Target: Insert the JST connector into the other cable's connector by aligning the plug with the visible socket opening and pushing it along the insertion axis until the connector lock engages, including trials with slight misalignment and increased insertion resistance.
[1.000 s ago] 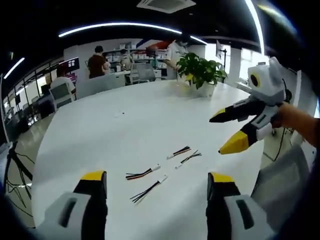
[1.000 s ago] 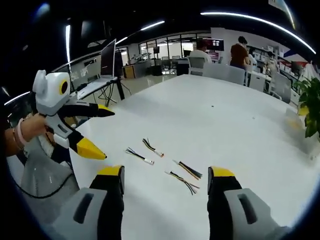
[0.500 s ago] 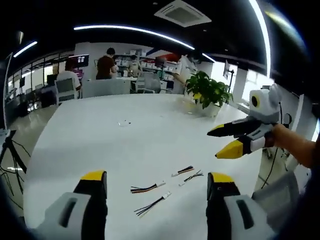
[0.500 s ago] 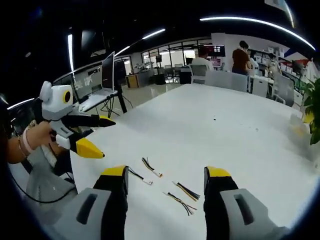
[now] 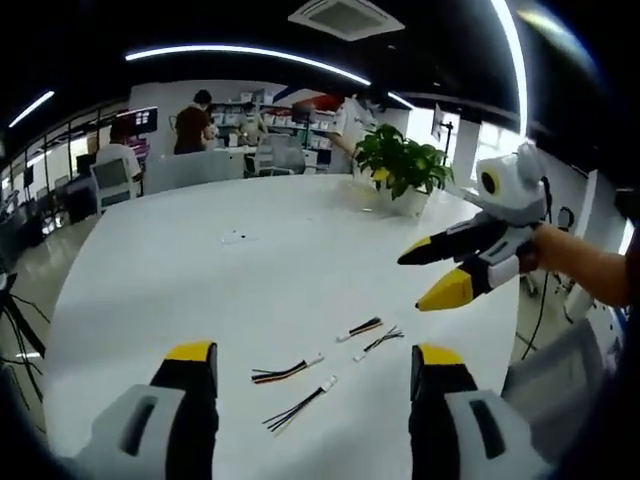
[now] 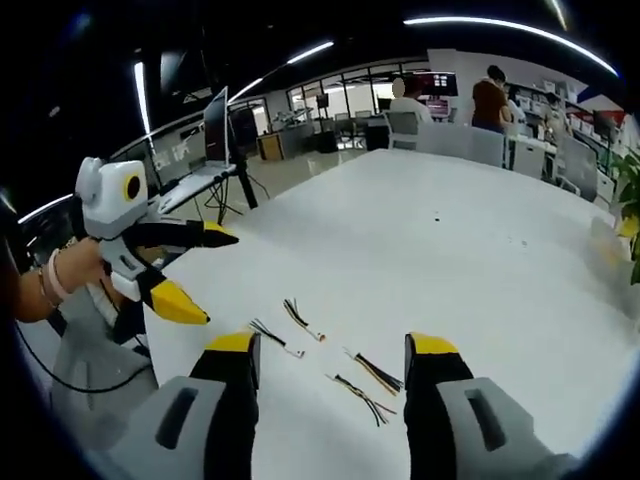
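Both cameras have shifted a little; the four JST cables lie where they were on the white bench (image 5: 200,260). Left hand-held gripper (image 5: 312,362) and right hand-held gripper (image 6: 332,352) hover above them, jaws spread wide, holding nothing. Nearest the left one lies a black-wired cable (image 5: 297,404), beside a multicoloured cable (image 5: 284,372).

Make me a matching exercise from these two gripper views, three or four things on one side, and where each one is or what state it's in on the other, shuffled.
Things:
1. potted plant
2. four cables
3. left gripper
4. laptop

Places or states:
A. open, holding nothing
B. on a stand beyond the white table's edge
C. lying loose on the table near the grippers
D. at the table's far edge

Pairs: 1-D, 2-C, 3-A, 4-B
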Motion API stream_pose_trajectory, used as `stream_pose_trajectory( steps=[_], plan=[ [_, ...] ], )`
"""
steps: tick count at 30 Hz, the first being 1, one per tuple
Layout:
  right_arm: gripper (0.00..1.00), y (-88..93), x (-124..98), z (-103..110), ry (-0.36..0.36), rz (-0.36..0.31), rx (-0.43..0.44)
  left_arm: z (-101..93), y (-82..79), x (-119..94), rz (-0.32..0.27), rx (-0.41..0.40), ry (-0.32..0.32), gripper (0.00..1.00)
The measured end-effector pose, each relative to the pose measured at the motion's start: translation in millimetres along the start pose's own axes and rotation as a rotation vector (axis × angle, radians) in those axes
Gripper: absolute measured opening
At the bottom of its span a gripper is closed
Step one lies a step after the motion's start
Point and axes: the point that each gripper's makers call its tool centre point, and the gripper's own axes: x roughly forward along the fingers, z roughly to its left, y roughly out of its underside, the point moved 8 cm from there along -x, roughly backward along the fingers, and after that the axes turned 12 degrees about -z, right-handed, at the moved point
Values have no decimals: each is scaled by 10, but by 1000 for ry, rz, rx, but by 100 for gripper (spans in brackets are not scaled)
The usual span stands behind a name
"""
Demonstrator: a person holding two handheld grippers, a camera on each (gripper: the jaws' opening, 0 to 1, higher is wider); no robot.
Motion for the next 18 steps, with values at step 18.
stream_pose_trajectory(
  steps=[18],
  plan=[
    [56, 50, 87, -95, -36, 62, -61, 45, -50, 126, 8, 39, -8, 76]
  ],
)
